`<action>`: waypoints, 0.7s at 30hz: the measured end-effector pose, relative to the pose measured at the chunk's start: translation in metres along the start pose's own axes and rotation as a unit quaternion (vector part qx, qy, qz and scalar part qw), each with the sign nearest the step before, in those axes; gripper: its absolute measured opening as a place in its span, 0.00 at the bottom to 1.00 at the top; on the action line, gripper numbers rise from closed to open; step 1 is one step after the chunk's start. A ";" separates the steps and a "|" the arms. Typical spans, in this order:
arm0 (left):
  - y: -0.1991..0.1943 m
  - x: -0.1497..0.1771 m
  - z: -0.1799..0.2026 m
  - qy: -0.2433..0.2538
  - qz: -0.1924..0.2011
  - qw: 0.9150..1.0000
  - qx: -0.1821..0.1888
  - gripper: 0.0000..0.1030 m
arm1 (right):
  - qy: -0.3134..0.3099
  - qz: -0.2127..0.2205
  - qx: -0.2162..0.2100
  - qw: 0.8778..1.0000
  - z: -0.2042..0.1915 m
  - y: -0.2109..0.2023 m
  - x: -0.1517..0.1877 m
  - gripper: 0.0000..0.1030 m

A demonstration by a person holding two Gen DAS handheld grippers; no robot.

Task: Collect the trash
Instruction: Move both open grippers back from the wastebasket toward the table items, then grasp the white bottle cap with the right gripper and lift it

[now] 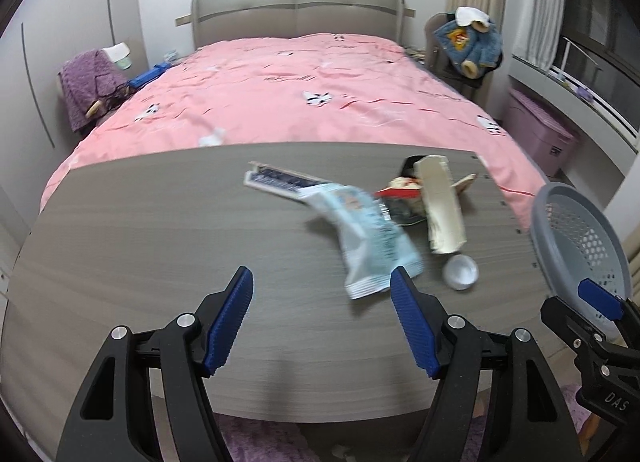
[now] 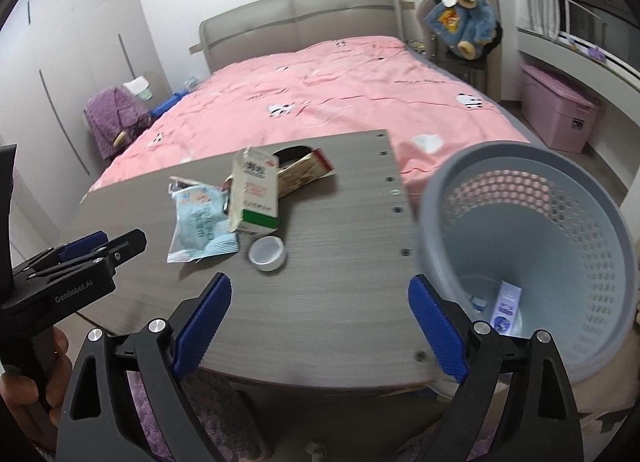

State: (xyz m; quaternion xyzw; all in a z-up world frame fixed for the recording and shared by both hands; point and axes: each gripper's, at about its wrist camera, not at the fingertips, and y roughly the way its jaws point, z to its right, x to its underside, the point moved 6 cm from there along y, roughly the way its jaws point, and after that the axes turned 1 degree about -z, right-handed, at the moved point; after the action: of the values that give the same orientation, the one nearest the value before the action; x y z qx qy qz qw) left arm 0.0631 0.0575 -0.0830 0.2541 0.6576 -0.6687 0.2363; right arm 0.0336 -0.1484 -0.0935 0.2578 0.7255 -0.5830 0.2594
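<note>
Trash lies on the grey wooden table [image 1: 160,262]: a light-blue wrapper [image 1: 372,238], a cream carton [image 1: 440,205], a white round cap [image 1: 460,272], a dark flat box [image 1: 280,179] and a red packet [image 1: 400,191]. My left gripper [image 1: 320,272] is open above the table's near side, and the wrapper's end lies just beyond its right finger. My right gripper [image 2: 320,280] is open over the table's near right corner with nothing between its fingers. Beside the right gripper stands a grey perforated basket [image 2: 500,153] with a small purple-and-white pack [image 2: 506,302] inside.
A bed with a pink cover [image 1: 300,81] runs behind the table. A chair with a blue jacket [image 1: 468,45] and a pink storage box [image 1: 536,125] stand at the right. A person's hand [image 2: 24,382] holds the left gripper's handle. A purple rug [image 2: 160,422] lies below.
</note>
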 end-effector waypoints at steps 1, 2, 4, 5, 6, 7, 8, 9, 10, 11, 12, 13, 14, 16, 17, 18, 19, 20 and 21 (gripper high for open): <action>0.002 0.001 -0.005 -0.004 -0.002 1.000 -0.002 0.66 | -0.002 -0.002 -0.002 1.000 -0.003 0.004 0.000 0.86; 0.003 0.001 -0.009 -0.007 -0.003 1.000 -0.004 0.66 | -0.003 -0.006 -0.006 1.000 -0.006 0.009 -0.001 0.86; 0.006 0.002 -0.016 -0.014 -0.005 1.000 -0.005 0.66 | 0.001 -0.015 -0.014 1.000 -0.009 0.020 -0.003 0.86; 0.007 0.002 -0.017 -0.015 -0.005 1.000 -0.006 0.66 | 0.002 -0.018 -0.014 1.000 -0.010 0.023 -0.004 0.86; 0.008 0.002 -0.020 -0.016 -0.005 1.000 -0.008 0.66 | 0.001 -0.020 -0.010 1.000 -0.012 0.028 -0.005 0.86; 0.009 0.003 -0.021 -0.015 -0.005 1.000 -0.010 0.66 | -0.002 -0.022 -0.008 1.000 -0.013 0.031 -0.005 0.86; 0.009 0.003 -0.020 -0.015 -0.005 1.000 -0.011 0.66 | -0.005 -0.024 -0.007 1.000 -0.013 0.034 -0.006 0.86; 0.010 0.003 -0.021 -0.014 -0.005 1.000 -0.012 0.66 | -0.008 -0.026 -0.004 1.000 -0.015 0.038 -0.006 0.86; 0.011 0.003 -0.021 -0.013 -0.004 1.000 -0.013 0.66 | -0.011 -0.028 -0.002 1.000 -0.017 0.040 -0.006 0.86; 0.012 0.003 -0.022 -0.012 -0.004 1.000 -0.015 0.66 | -0.014 -0.030 0.000 0.999 -0.019 0.043 -0.006 0.86; 0.013 0.003 -0.023 -0.013 -0.004 1.000 -0.015 0.66 | -0.017 -0.032 0.003 0.999 -0.020 0.047 -0.006 0.86; 0.014 0.002 -0.024 -0.014 -0.005 1.000 -0.015 0.66 | -0.019 -0.033 0.007 0.999 -0.022 0.049 -0.007 0.85; 0.014 0.002 -0.024 -0.015 -0.005 1.000 -0.014 0.66 | -0.021 -0.035 0.008 0.999 -0.023 0.051 -0.007 0.83; 0.016 0.002 -0.026 -0.018 -0.008 1.000 -0.012 0.66 | -0.023 -0.041 0.010 0.999 -0.024 0.057 -0.007 0.81; 0.018 0.003 -0.027 -0.019 -0.009 1.000 -0.012 0.66 | -0.025 -0.044 0.013 0.999 -0.024 0.060 -0.007 0.79; 0.020 0.003 -0.027 -0.020 -0.011 1.000 -0.011 0.66 | -0.027 -0.047 0.017 0.998 -0.025 0.064 -0.007 0.77; 0.022 0.003 -0.027 -0.020 -0.013 1.000 -0.011 0.66 | -0.028 -0.050 0.018 0.998 -0.026 0.066 -0.007 0.76; 0.024 0.004 -0.027 -0.022 -0.016 1.000 -0.009 0.66 | -0.030 -0.053 0.020 0.998 -0.027 0.069 -0.006 0.74; 0.025 0.003 -0.028 -0.023 -0.017 1.000 -0.008 0.66 | -0.031 -0.055 0.021 0.998 -0.027 0.071 -0.006 0.73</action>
State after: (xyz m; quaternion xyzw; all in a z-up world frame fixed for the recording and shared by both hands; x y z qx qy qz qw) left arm 0.0776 0.0845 -0.1042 0.2253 0.6618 -0.6729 0.2417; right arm 0.0839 -0.1093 -0.1348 0.2050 0.7174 -0.6195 0.2440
